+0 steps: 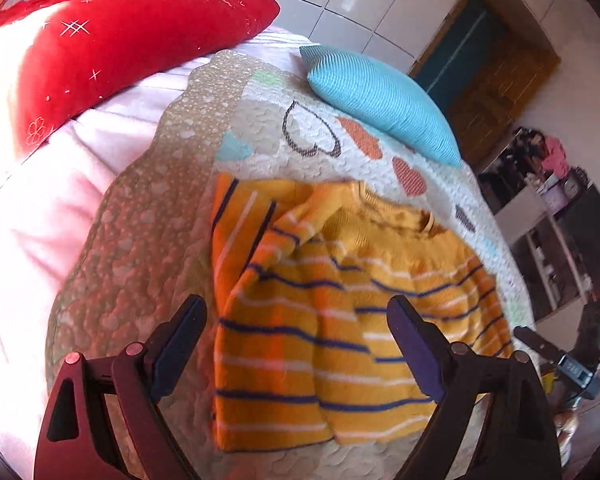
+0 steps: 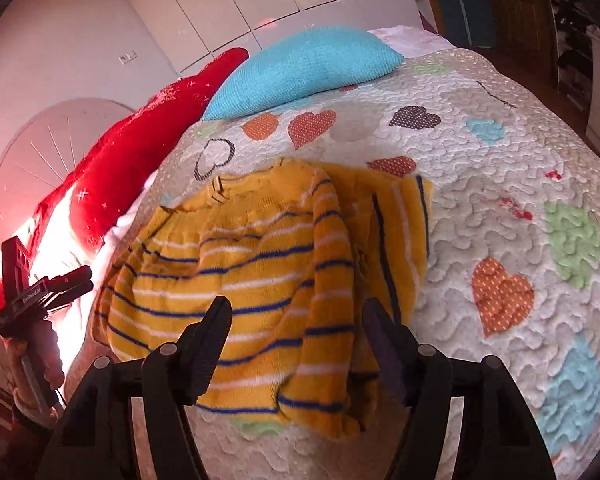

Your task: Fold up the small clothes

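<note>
A small yellow sweater [image 1: 332, 312] with navy and white stripes lies on the heart-patterned quilt [image 1: 148, 240]. Its sleeves are folded in over the body. My left gripper [image 1: 296, 320] is open and empty, hovering over the sweater's lower half. In the right wrist view the same sweater [image 2: 252, 280] lies on the quilt [image 2: 500, 200], one side folded over. My right gripper [image 2: 296, 320] is open and empty above the sweater's lower edge. The left gripper shows at the left edge of the right wrist view [image 2: 76, 280]; the right gripper shows at the right edge of the left wrist view [image 1: 532, 340].
A turquoise cushion [image 1: 380, 100] and a red cushion [image 1: 120, 48] lie beyond the sweater on the bed; both also show in the right wrist view, turquoise [image 2: 300, 68] and red [image 2: 140, 152]. Shelves [image 1: 548, 220] and a wooden door [image 1: 488, 72] stand past the bed.
</note>
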The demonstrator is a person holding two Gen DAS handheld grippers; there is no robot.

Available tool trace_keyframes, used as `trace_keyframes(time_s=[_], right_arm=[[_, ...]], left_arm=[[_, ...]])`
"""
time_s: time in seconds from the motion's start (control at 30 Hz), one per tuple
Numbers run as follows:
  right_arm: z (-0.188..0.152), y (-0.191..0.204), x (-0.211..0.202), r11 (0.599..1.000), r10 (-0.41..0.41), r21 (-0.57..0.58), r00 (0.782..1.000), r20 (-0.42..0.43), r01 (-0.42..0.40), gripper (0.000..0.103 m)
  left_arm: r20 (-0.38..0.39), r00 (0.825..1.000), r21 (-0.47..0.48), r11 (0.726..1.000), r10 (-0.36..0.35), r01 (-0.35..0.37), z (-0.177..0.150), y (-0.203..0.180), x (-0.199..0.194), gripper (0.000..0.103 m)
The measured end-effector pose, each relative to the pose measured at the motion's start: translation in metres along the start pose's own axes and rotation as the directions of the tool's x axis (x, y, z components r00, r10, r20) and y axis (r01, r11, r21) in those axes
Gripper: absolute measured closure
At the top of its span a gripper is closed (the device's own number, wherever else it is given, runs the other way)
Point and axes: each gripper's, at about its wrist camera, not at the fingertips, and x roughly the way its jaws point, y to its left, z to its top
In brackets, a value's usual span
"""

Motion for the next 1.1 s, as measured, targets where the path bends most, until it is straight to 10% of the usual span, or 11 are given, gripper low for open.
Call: trace_keyframes(time_s=[0.1, 0.13, 0.17, 0.3, 0.4, 0.7, 0.93, 1.1], right_arm=[[-0.023, -0.007, 0.008, 0.996, -0.089, -0.019, 0.994, -0.056, 0.088, 0.053], [-0.028, -0.015, 0.013, 0.998, -0.06, 0.003, 0.994, -0.091, 0.061, 0.087], [-0.032, -0.023, 0.017, 0.999, -0.016, 0.039, 0.993, -0.114, 0.021, 0.096], [-0.029, -0.051, 0.007, 0.982, -0.167, 0.07, 0.983, -0.083, 0.173, 0.096], [-0.023, -0.066, 0.011, 0.918, -0.39, 0.029, 0.912, -0.129, 0.396, 0.096], [0.015, 0.036, -0.027, 0.973, -0.223, -0.055, 0.974, 0.043, 0.225, 0.079], [0.038, 0.194, 0.093, 0.978, -0.019, -0.207, 0.997, -0.068, 0.005, 0.071], [0.049, 0.259, 0.187, 0.922, -0.153, -0.376, 0.98, -0.131, 0.094, 0.071]], left_arm=[[-0.018, 0.997, 0.033, 0.997, 0.074, -0.073, -0.029, 0.005, 0.013, 0.012], [-0.024, 0.994, 0.044, 0.994, 0.104, -0.103, -0.035, 0.006, 0.019, 0.012], [-0.033, 0.99, 0.053, 0.989, 0.137, -0.136, -0.041, 0.009, 0.024, 0.013], [-0.029, 0.985, 0.013, 0.986, 0.168, -0.168, -0.048, 0.025, 0.025, 0.027], [0.002, 0.988, -0.034, 0.987, 0.157, -0.157, -0.05, 0.033, 0.02, 0.027], [0.065, 0.991, -0.085, 0.99, 0.114, -0.109, -0.058, 0.047, 0.006, 0.027], [0.063, 0.974, -0.115, 0.971, 0.22, -0.211, -0.05, 0.075, -0.004, 0.031], [0.089, 0.987, -0.194, 0.975, 0.132, -0.113, -0.051, 0.104, -0.021, 0.031]])
